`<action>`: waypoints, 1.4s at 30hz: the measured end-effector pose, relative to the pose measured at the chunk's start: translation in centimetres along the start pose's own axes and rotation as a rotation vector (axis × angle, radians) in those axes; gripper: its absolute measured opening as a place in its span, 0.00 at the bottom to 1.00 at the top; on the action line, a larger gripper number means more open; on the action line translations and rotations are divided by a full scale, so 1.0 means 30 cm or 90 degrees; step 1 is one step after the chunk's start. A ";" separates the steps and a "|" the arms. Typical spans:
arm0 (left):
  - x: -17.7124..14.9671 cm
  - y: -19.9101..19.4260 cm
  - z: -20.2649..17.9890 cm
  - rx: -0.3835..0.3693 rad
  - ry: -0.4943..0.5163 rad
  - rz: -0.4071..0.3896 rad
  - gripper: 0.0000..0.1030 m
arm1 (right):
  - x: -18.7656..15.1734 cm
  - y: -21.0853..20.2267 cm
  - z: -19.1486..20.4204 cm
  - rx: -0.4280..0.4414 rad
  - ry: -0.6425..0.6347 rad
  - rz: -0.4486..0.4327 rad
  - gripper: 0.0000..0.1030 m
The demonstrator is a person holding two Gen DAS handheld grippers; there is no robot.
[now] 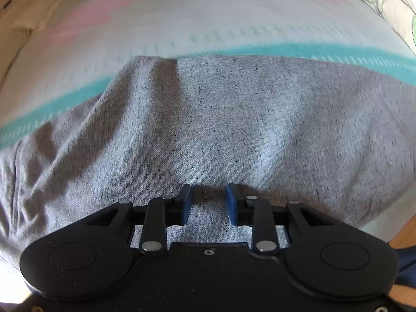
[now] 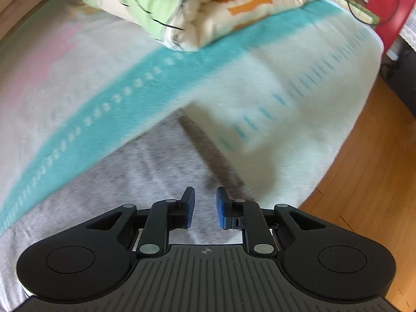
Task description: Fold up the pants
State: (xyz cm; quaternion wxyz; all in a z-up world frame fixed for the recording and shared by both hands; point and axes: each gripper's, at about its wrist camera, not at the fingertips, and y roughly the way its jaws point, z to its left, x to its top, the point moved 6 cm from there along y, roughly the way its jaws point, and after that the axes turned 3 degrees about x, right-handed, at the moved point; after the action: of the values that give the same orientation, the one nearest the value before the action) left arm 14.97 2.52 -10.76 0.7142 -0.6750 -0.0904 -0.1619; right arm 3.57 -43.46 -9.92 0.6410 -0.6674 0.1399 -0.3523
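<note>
Grey speckled pants [image 1: 213, 119] lie spread on a bed with a pale sheet and a teal stripe [image 1: 312, 52]. In the left wrist view my left gripper [image 1: 209, 195] is open just above the grey cloth, holding nothing. In the right wrist view the pants [image 2: 124, 171] show with a darker cuff band [image 2: 210, 150] at their right end. My right gripper [image 2: 205, 197] is open and empty, hovering over the cloth near that band. The right wrist view is motion-blurred.
A folded quilt with green and orange patches [image 2: 197, 7] lies at the far side of the bed. The bed's edge drops to a wooden floor [image 2: 364, 169] on the right. A red object [image 2: 397, 7] stands at the top right.
</note>
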 end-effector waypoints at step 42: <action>-0.118 -0.046 -0.058 -0.059 0.087 -0.011 0.39 | 0.073 0.033 0.069 -0.151 -0.185 -0.111 0.11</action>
State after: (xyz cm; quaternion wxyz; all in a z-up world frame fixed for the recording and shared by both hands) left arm 11.04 1.13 -10.84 0.6852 -0.6938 -0.0398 -0.2180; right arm 6.75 -43.43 -10.07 0.5384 -0.7916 0.0287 -0.2876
